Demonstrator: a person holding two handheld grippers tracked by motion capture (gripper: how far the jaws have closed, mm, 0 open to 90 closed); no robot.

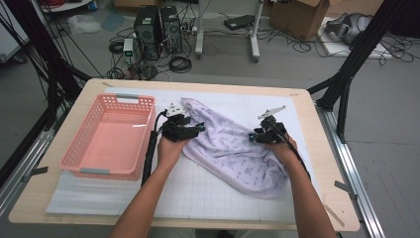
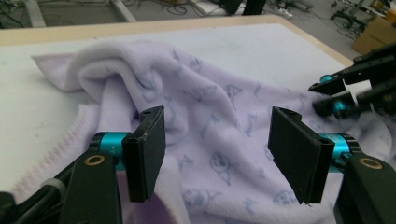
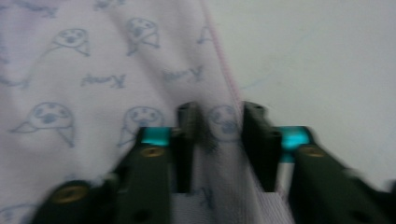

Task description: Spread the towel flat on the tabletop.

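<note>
A pale lilac towel (image 1: 233, 148) printed with small seal figures lies crumpled on the white mat, from the middle toward the right. My left gripper (image 1: 194, 129) hovers over the towel's left part; in the left gripper view its jaws (image 2: 217, 135) stand wide apart above the bunched towel (image 2: 210, 93), touching nothing. My right gripper (image 1: 255, 136) sits at the towel's right edge and also shows far right in the left gripper view (image 2: 334, 95). In the blurred right gripper view its jaws (image 3: 219, 123) stand close together, with the hemmed towel edge (image 3: 224, 116) in the narrow gap between them.
A pink perforated basket (image 1: 89, 129) stands empty at the table's left side. The white gridded mat (image 1: 208, 193) covers most of the wooden tabletop (image 1: 327, 163). Computer towers, cables and boxes sit on the floor beyond the far edge.
</note>
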